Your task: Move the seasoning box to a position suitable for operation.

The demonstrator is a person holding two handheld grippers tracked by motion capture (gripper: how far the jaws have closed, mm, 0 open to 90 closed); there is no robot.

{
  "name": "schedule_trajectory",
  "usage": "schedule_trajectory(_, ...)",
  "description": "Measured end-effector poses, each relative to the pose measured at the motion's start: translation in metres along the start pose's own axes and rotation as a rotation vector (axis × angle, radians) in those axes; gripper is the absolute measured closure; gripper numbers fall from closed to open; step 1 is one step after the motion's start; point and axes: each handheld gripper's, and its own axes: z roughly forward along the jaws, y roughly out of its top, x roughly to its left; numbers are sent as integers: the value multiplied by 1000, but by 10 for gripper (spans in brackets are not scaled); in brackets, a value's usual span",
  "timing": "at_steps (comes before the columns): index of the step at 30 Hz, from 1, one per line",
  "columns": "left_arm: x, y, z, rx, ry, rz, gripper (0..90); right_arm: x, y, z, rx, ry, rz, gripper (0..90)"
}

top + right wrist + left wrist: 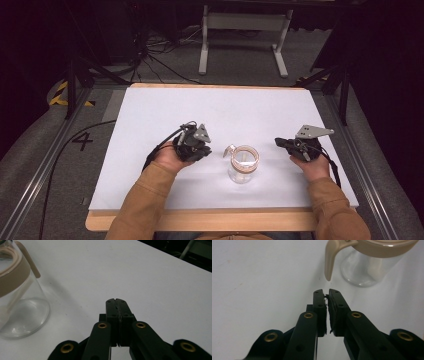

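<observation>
Left black two-jaw gripper (192, 144): jaws closed, empty, pointing toward 3 o'clock.
Right black two-jaw gripper (285, 142): jaws closed, empty, pointing toward 9 o'clock.
Tan-sleeved forearms (145, 200): enter from 6 o'clock.

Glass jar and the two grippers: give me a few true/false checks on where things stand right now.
1. The glass jar stands upright on the table between the two grippers. True.
2. The left gripper holds the jar's handle. False: its fingers are shut on nothing and the handle hangs just ahead of them, apart.
3. The right gripper is shut and empty. True.
4. The jar lies on its side. False: it stands upright, its tan rim on top.
5. The right gripper rests on the jar's rim. False: it is off to the jar's side, clear of it.
</observation>
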Motion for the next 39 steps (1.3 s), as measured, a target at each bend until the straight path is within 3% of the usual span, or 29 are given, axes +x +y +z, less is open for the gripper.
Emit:
schedule_trajectory(4, -4, 2, 8, -10, -86, -1, 850, 2, -1, 3, 10, 10, -13, 892)
schedule_trajectory(8, -5, 2, 16, 19, -74, 6, 874, 5, -1, 6, 17, 16, -24, 884)
schedule_trajectory(11, -6, 4, 23, 43, -43, -29, 877, 8, -1, 9, 24, 14, -39, 880)
schedule_trajectory(12, -7, 5, 27, 55, -12, -68, 877, 8, -1, 9, 24, 15, -41, 881)
schedule_trajectory(13, -7, 5, 29, 67, -9, -83, 869, 8, -1, 9, 22, 18, -46, 881)
schedule_trajectory(16, -8, 5, 32, 61, -39, -92, 861, 9, -1, 9, 25, 20, -42, 881)
schedule_trajectory(18, -8, 6, 34, 59, -27, -86, 864, 9, -1, 10, 26, 19, -45, 881)
schedule_trajectory(21, -6, 7, 38, 37, 9, -139, 877, 11, -2, 10, 27, 24, -49, 881)
schedule_trajectory(23, -7, 7, 43, 20, 19, -144, 878, 13, -2, 11, 36, 24, -58, 880)
schedule_trajectory(32, -8, 12, 51, 26, 2, -144, 869, 16, -4, 8, 30, 21, -68, 876)
schedule_trajectory(39, -6, 14, 53, 25, 16, -110, 897, 21, -5, 6, 37, 28, -81, 883)
